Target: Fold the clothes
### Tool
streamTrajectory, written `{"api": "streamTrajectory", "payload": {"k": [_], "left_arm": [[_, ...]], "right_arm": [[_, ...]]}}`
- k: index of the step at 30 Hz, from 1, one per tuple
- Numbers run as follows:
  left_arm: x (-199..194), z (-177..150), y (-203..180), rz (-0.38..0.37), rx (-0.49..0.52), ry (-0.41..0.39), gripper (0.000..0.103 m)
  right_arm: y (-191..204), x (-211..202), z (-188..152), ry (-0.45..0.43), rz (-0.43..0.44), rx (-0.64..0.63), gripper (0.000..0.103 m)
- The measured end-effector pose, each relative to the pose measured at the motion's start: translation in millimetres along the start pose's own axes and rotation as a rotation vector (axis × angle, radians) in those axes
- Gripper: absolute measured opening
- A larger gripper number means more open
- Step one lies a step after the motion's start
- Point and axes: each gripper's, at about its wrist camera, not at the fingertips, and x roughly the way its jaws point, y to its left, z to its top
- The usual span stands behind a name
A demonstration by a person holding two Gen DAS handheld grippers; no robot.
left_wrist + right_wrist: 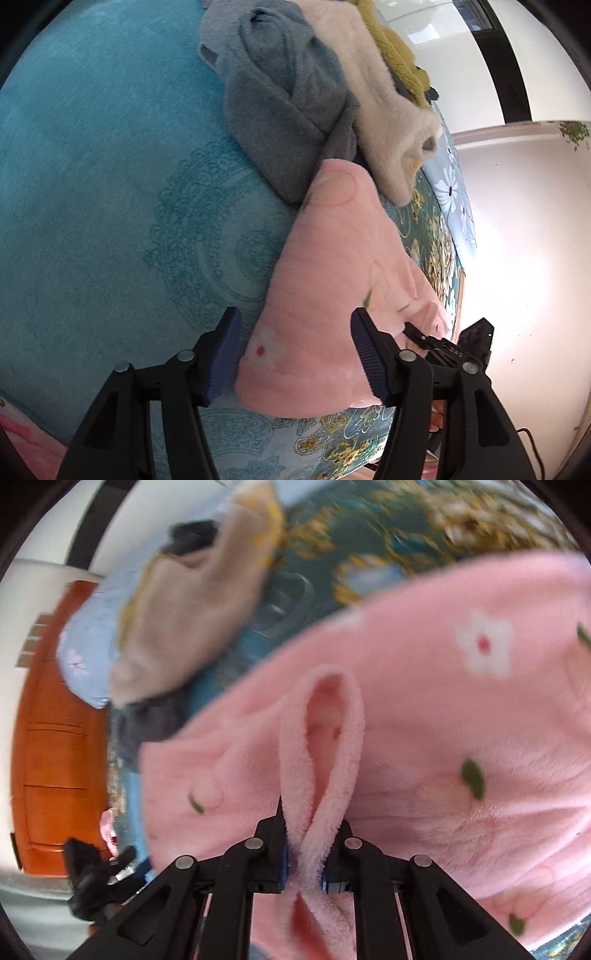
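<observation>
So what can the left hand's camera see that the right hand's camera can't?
Only the left wrist view shows the grey garment, the olive knit and the left gripper, open around the pink fleece.

Only the right wrist view shows the orange wooden cabinet and the right gripper shut on a pink edge.

Both show the pink fleece, cream garment and floral bedspread.

A bed (pixel 351 435) under a teal floral cover carries a turquoise blanket (pixel 110 184), a pink fleece garment (pixel 332 277), and heaped grey (pixel 280 103), cream (pixel 380 110) and mustard (pixel 391 51) clothes.
</observation>
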Motion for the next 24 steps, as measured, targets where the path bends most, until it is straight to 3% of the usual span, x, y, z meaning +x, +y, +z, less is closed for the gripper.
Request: {"api": "streamTrajectory", "payload": {"k": [4, 6, 10, 11, 12, 15, 21, 23, 24], "left_arm": [[22, 12, -11, 0.017, 0.062, 0.057, 0.074], [37, 17, -10, 0.069, 0.071, 0.096, 0.074], [53, 19, 0, 0.077, -0.003, 0.135, 0.072], [53, 19, -2, 0.086, -0.003, 0.131, 0.067], [54, 18, -5, 0.087, 0.005, 0.137, 0.044], [54, 16, -15, 0.111, 0.033, 0.13, 0.022], [17, 21, -24, 0.107, 0.089, 0.045, 0.016], [21, 43, -35, 0.098, 0.105, 0.009, 0.016], [6, 46, -6, 0.099, 0.107, -0.012, 0.016]], "right_arm": [[5, -1, -3, -0.011, -0.012, -0.041, 0.014], [8, -1, -1, -0.003, -0.019, -0.053, 0.014], [6, -2, -3, -0.003, -0.017, -0.044, 0.015], [5, -2, -4, -0.002, -0.018, -0.042, 0.016], [5, 0, -4, -0.002, -0.016, -0.035, 0.016], [2, 1, -5, -0.004, -0.013, -0.009, 0.016], [12, -6, -10, -0.005, -0.042, -0.03, 0.016], [19, -5, -12, -0.001, -0.028, -0.037, 0.016], [24, -4, -15, 0.003, -0.017, -0.048, 0.016]]}}
